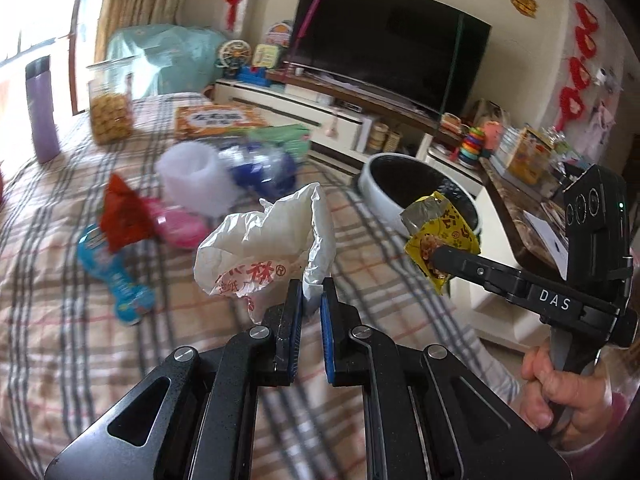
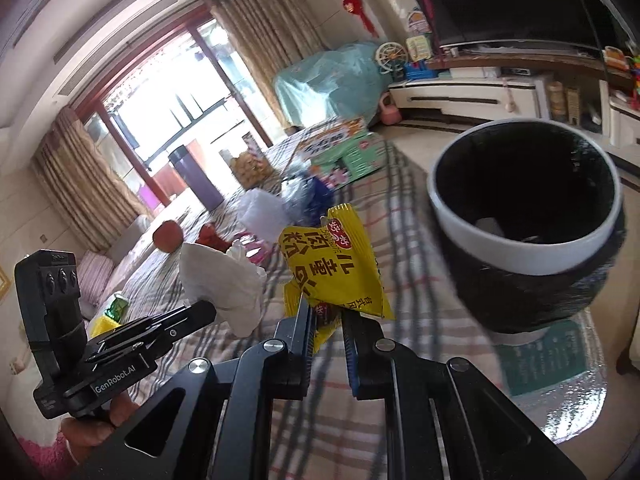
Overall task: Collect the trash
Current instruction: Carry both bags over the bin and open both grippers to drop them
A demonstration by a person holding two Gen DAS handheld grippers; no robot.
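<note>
Right wrist view: two pieces of trash held up, both near the bin.

The right gripper (image 2: 326,320) is clenched on a yellow snack wrapper (image 2: 334,268), lifted clear of the checked tablecloth (image 2: 400,280) and close to the open trash bin (image 2: 524,216), probably so it can drop straight in. The left gripper (image 1: 308,300) pinches a crumpled white plastic bag (image 1: 260,248) by one twisted end, letting the rest hang free above the table. The bin, lined with a black bag, looks nearly empty, with only a pale scrap or two at the bottom. More litter, a red wrapper (image 1: 122,212) and a blue packet (image 1: 116,276), lies on the cloth; a clear jar (image 1: 110,100) holds yellowish snacks.
</note>
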